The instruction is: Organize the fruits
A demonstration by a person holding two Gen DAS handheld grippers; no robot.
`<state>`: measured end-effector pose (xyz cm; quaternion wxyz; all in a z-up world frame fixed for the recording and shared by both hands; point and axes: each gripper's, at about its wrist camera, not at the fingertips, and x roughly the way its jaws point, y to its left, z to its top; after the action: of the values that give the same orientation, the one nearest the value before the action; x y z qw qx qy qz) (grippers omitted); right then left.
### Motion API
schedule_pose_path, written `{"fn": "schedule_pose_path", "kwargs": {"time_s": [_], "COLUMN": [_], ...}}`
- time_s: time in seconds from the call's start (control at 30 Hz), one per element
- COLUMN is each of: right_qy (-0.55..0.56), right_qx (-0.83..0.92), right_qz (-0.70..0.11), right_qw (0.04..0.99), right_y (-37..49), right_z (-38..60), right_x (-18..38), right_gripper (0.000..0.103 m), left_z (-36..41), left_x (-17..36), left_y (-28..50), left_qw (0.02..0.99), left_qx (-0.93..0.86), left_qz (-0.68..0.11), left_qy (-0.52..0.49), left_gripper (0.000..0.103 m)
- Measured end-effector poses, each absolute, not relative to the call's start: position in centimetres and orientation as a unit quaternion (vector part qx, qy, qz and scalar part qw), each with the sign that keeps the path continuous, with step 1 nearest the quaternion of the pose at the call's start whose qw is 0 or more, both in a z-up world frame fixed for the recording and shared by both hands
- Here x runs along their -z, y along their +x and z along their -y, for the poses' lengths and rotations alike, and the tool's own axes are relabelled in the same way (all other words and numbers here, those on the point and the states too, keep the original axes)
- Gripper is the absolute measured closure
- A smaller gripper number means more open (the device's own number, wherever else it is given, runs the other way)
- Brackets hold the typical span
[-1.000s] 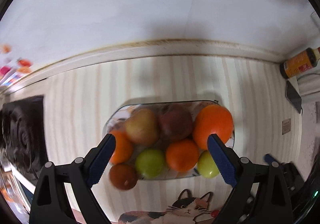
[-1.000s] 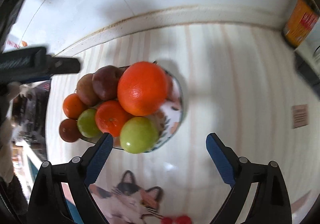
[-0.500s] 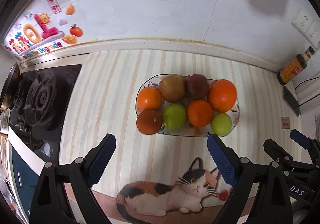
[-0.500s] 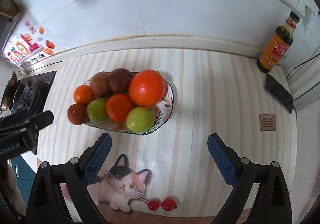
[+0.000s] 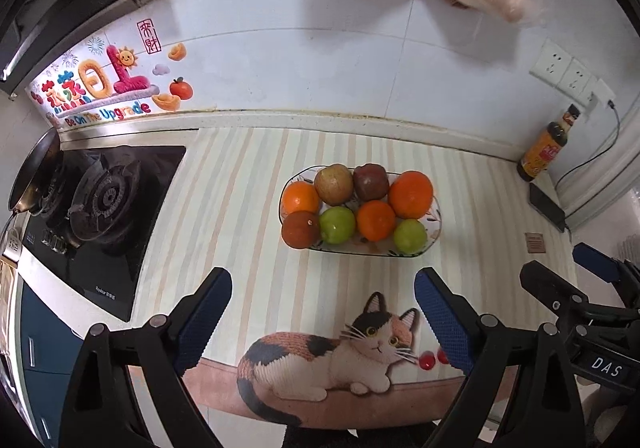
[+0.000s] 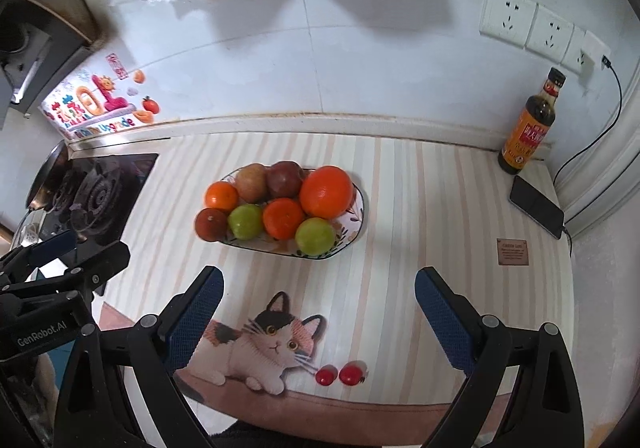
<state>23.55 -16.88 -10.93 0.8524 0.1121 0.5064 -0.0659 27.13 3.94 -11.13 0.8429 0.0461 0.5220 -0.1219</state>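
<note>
Fruits (image 5: 358, 206) fill an oval patterned plate (image 5: 434, 226) near the middle of a striped mat (image 5: 240, 208) printed with a calico cat (image 5: 340, 352): oranges, green and reddish-brown pieces, touching one another. The left gripper (image 5: 322, 318) and right gripper (image 6: 318, 318) both hang above the mat's near edge with jaws spread wide and nothing between them. One gripper body reads "GenRobot.AI", the other "DAS". A wall sticker (image 5: 100, 92) says "Be On The Upgrade". The black gas hob (image 5: 100, 208) carries a small brand mark too small to read. A labelled sauce bottle (image 6: 530, 128) stands by the white tiled wall, beside a phone (image 6: 536, 206) under wall sockets (image 6: 532, 30).
</note>
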Motion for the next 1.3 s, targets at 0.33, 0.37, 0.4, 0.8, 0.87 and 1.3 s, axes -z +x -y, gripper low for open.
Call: {"fn": "schedule_pose_path", "kwargs": {"time_s": [0.33, 0.37, 0.4, 0.8, 0.87, 1.3], "right_qy": [0.108, 0.109, 0.110, 0.121, 0.128, 0.215], "right_qx": [0.058, 0.057, 0.057, 0.056, 0.059, 0.081], "right_qz": [-0.484, -0.482, -0.480, -0.477, -0.480, -0.552], "right_qw": [0.866, 0.867, 0.868, 0.869, 0.866, 0.802], "right_y": [20.6, 20.4, 20.3, 20.0, 20.1, 21.6], "right_z": [15.5, 15.4, 15.3, 15.2, 15.6, 22.1], "right_x": [7.3, 7.0, 6.9, 6.5, 7.0, 16.4], "right_gripper": [0.005, 0.005, 0.005, 0.004, 0.004, 0.003], "left_z": [-5.2, -5.2, -5.3, -5.5, -5.4, -1.4], "left_x": [7.9, 7.8, 7.6, 7.5, 8.0, 15.7], "left_y": [24.7, 24.6, 24.4, 23.8, 23.9, 26.1], "left_qw": [0.855, 0.855, 0.855, 0.858, 0.857, 0.825], "left_qx": [0.131, 0.130, 0.131, 0.124, 0.118, 0.087], "left_qz": [-0.500, -0.501, -0.501, -0.496, -0.500, -0.552], "left_qy": [0.042, 0.043, 0.042, 0.044, 0.042, 0.084], "left_gripper": [0.009, 0.009, 0.009, 0.009, 0.009, 0.002]}}
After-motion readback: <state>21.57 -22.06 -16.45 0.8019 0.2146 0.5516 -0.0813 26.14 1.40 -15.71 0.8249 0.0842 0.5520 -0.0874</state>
